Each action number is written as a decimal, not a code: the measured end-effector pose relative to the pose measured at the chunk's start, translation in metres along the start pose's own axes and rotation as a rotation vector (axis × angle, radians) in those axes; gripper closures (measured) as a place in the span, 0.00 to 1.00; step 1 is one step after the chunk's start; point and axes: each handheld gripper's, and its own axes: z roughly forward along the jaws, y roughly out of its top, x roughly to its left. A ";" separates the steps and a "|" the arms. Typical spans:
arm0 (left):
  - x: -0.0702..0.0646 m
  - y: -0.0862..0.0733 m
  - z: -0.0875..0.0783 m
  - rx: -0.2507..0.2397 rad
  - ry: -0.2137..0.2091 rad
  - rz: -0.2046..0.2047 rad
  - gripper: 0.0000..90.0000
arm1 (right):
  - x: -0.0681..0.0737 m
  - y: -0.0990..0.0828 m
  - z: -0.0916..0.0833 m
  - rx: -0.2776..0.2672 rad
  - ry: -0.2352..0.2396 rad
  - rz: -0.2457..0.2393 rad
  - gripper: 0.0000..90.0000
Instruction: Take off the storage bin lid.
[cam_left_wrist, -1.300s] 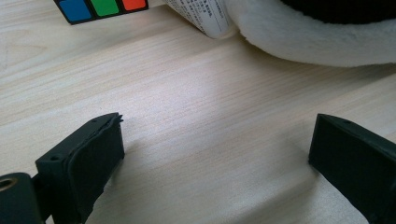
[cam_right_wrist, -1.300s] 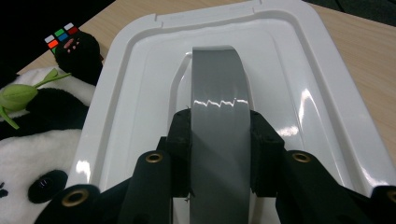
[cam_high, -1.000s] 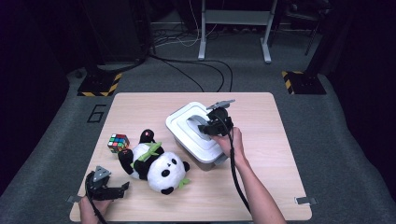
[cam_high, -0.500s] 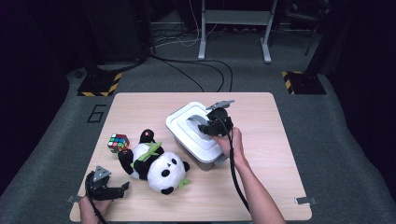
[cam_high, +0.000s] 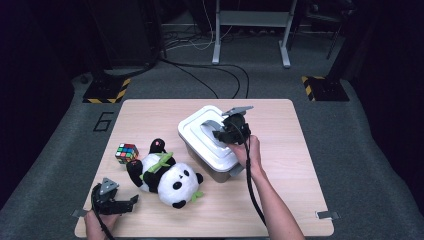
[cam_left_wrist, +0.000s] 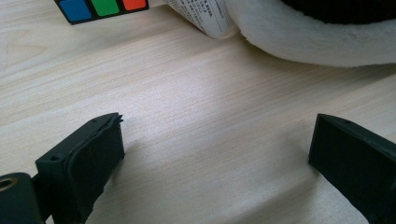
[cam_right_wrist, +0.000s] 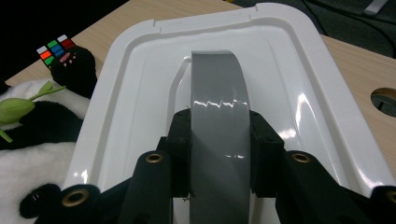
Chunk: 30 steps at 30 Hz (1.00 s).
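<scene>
- Now, status check: my right gripper (cam_right_wrist: 219, 140) is clamped on the grey handle (cam_right_wrist: 214, 93) of the white lid (cam_high: 205, 135); both pads press flat against the handle's sides, no gap showing in the right gripper view.
- Compared with the frames from a second and half a second back, nothing has shifted: the lid sits in the same spot on the storage box (cam_high: 212, 167), the right hand (cam_high: 247, 150) is in the same place over it, and the grip is unchanged.
- Reading: the grasp is settled but the lift has not begun. The lid looks seated, its rim level all round the box as far as the high view shows.
- Box stands near the middle of the wooden table (cam_high: 300, 150), toward its right half, with the plush panda (cam_high: 167, 175) just beside its left wall.
- My left gripper (cam_high: 114, 202) rests at the near left corner, jaws wide apart with bare tabletop between them, holding nothing.
- Puzzle cube (cam_high: 126, 152) lies left of the panda, clear of both grippers.
- Judgement: next move is a straight upward pull; a tilt could catch the rim.
</scene>
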 end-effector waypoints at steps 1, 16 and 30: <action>0.000 0.000 0.000 -0.001 0.002 -0.001 0.03 | -0.001 0.001 -0.002 -0.012 0.001 -0.002 0.74; 0.000 0.000 0.000 0.006 0.002 0.002 0.03 | -0.009 0.002 -0.019 -0.035 -0.014 0.009 0.74; 0.000 0.000 0.000 0.004 0.003 0.000 0.03 | -0.019 0.005 -0.036 -0.056 -0.046 0.018 0.74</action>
